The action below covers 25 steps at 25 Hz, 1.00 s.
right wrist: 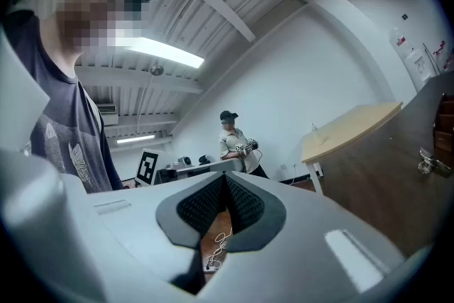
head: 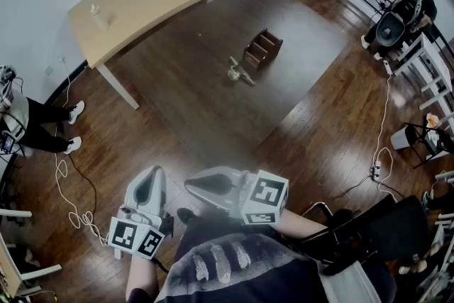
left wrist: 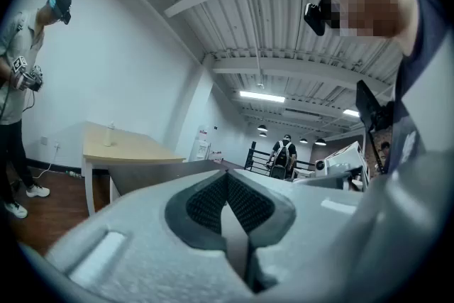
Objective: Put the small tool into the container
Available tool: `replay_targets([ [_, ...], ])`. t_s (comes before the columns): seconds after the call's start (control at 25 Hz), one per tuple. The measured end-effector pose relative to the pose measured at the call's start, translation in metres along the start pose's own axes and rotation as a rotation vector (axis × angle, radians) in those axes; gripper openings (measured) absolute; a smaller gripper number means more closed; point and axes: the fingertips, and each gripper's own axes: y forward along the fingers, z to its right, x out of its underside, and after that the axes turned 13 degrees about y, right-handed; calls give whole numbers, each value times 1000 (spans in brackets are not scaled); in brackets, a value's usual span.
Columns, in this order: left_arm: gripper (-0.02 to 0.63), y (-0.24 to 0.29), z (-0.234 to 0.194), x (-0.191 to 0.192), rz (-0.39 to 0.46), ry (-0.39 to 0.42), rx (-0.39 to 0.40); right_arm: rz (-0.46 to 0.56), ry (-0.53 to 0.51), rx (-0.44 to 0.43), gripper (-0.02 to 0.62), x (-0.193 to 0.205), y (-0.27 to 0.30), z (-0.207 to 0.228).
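A small metal tool (head: pixel 240 72) lies on the big dark table (head: pixel 206 110), just in front of a brown wooden container (head: pixel 262 50) with open compartments. Both grippers hang low near the person's body, well short of the table's near edge. My left gripper (head: pixel 150 179) points forward; in the left gripper view its jaws (left wrist: pixel 227 179) are shut with nothing between them. My right gripper (head: pixel 193 185) points to the left, and its pads (right wrist: pixel 225 184) meet at the tips, empty. The right gripper view catches the tool (right wrist: pixel 428 163) at its far right.
A light wooden table (head: pixel 135 3) with a small bottle (head: pixel 97 14) stands at the back left. A person (head: pixel 42 128) stands at the left, and white cables (head: pixel 71 202) lie on the floor. Chairs and a white rack (head: pixel 425 81) crowd the right side.
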Motion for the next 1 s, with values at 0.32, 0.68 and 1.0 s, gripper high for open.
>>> replay_targets([
  [0.32,2,49,56,2,-23,21,61,39,12,44,1,-13,-62,24],
  [0.68,3,108,124,-5,-47,66,175,163,45,125,0,-33,-149,42],
  [1.0,2,139,163,-6,-72,95,237,209,120,155,1,-30,-187,61],
])
